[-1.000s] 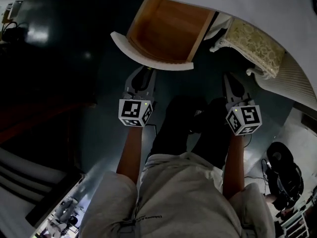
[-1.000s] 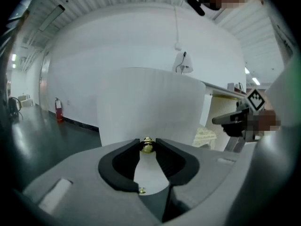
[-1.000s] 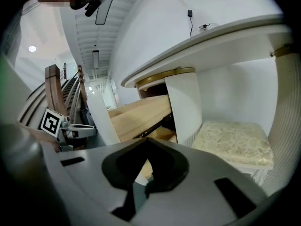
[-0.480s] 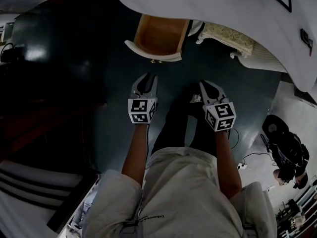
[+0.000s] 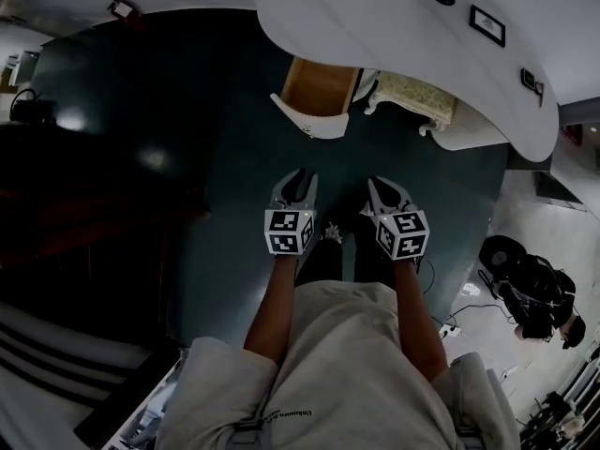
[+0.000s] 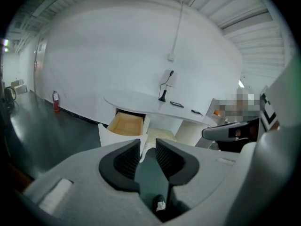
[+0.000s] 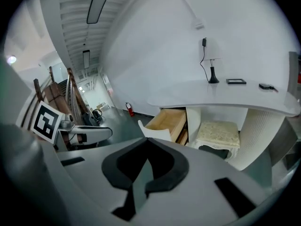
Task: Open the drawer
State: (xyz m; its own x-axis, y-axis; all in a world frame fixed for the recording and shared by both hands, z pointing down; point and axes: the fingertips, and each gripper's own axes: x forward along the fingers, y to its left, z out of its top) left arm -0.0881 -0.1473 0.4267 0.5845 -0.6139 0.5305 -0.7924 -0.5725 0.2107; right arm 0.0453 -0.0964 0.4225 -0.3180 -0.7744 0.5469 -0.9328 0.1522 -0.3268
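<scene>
The drawer (image 5: 320,89) is the nearest thing to either claw, yet it lies well apart from both. The left claw (image 5: 298,178) is released, its two ribbed pads standing apart with only the dark floor (image 5: 216,111) showing in the gap; nothing is between them. The right claw (image 5: 379,187) is clenched, its pad tips meeting at a point, and it too holds nothing. Both claws hang side by side in front of the person's body, tilted downward, above the person's legs (image 5: 342,261) and the floor. Beyond them the drawer sticks out from under the curved white desk (image 5: 394,26), its white curved front towards the person and its bare wooden inside open to view; no contents can be seen in it from here. Just beside it, under the same desk, sits a cushioned stool (image 5: 419,97); on the desk top are a few small dark items, too small to name. As for the task, it looks done: the drawer is out far enough for most of its inside to show, and neither claw touches its front. Whether it could slide further the pictures do not settle; if not, nothing seems left to do.
</scene>
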